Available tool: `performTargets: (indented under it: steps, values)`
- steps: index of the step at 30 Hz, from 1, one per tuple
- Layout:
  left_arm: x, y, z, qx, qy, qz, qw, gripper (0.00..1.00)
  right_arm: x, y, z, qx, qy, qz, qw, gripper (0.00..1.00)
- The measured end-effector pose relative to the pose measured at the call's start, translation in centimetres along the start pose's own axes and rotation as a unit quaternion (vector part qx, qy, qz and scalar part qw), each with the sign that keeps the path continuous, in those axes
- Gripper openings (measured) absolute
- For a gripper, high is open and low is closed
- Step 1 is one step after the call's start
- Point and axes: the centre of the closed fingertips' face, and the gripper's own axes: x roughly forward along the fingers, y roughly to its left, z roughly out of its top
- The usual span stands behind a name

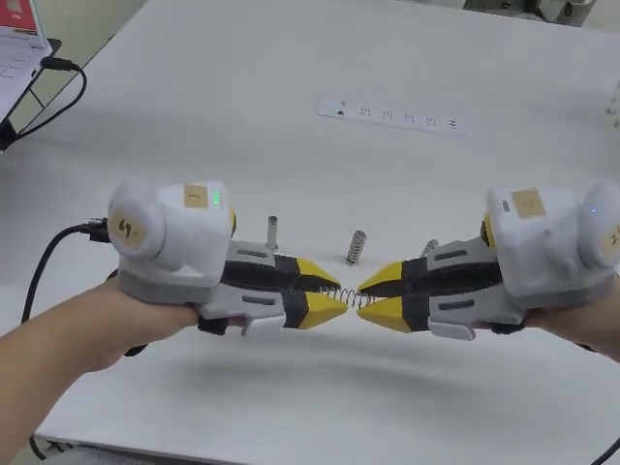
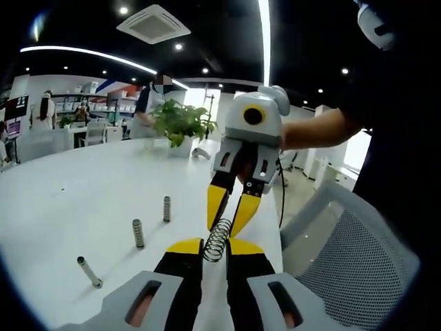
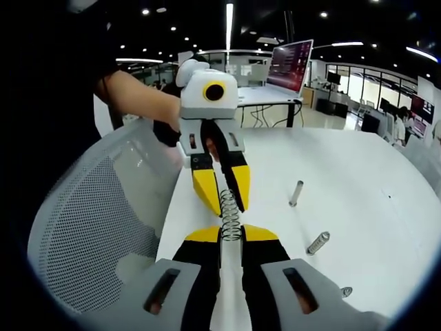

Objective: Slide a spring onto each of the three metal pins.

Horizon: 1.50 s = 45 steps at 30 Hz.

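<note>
Held spring (image 1: 350,294): one thin, bright wire coil with open turns. It lies level in the air above the desk's near edge and spans the small gap from one pair of tong tips to the other.
Left tongs (image 1: 339,294): narrow, the yellow tips pinched on the coil's left end. In the left gripper view we see the coil sitting right between its own tips.
Right tongs (image 1: 362,295): narrow as well, nipping the coil's other end. They stand tip to tip with the left tongs, with the coil alone between them.
Pins: we count three short grey metal pins, set in a row across the middle of the desk, beyond the tongs.
Bare pin (image 1: 272,232): one, at the left end of the row, smooth, with no coil on it.
Middle pin (image 1: 356,248): one, wrapped in a coil along its length.
Third pin (image 1: 429,249): one, half hidden behind the right tongs in the head view. In the left gripper view this pin wears a coil too.
Springs: we count three in all, two on pins and one in the tongs.
Desk (image 1: 194,87): one, white and plain.
Power strip (image 1: 395,116): one, white, lying flat toward the desk's far edge.
</note>
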Motion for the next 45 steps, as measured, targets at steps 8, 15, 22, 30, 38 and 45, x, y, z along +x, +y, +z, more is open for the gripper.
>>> performTargets:
  steps: [8,15,22,30,38,45]
  values:
    - [-0.1,-0.2,-0.2,0.005,0.006,-0.004,1.0000,0.04,0.1,-0.2,-0.4,0.035,-0.010,-0.008,0.9993,0.09]
    - [-0.2,-0.3,0.3,-0.006,-0.002,-0.007,1.0000,0.02,-0.5,-0.6,-0.4,0.052,-0.026,-0.028,0.9979,0.08]
    - [-0.1,-0.4,0.3,-0.004,0.000,-0.012,0.9999,0.02,-0.5,-0.2,-0.3,0.061,-0.029,-0.024,0.9974,0.08]
    - [-0.3,-0.6,0.3,-0.012,-0.004,-0.018,0.9998,0.02,-0.5,0.4,0.0,0.062,-0.041,-0.013,0.9971,0.08]
    - [-0.3,-0.5,0.5,-0.019,-0.008,-0.019,0.9996,0.02,-0.5,0.3,0.3,0.036,-0.039,-0.017,0.9984,0.08]
    - [-0.3,-0.5,0.4,-0.025,-0.009,-0.019,0.9995,0.02,-0.7,0.2,0.5,0.029,-0.041,-0.017,0.9986,0.08]
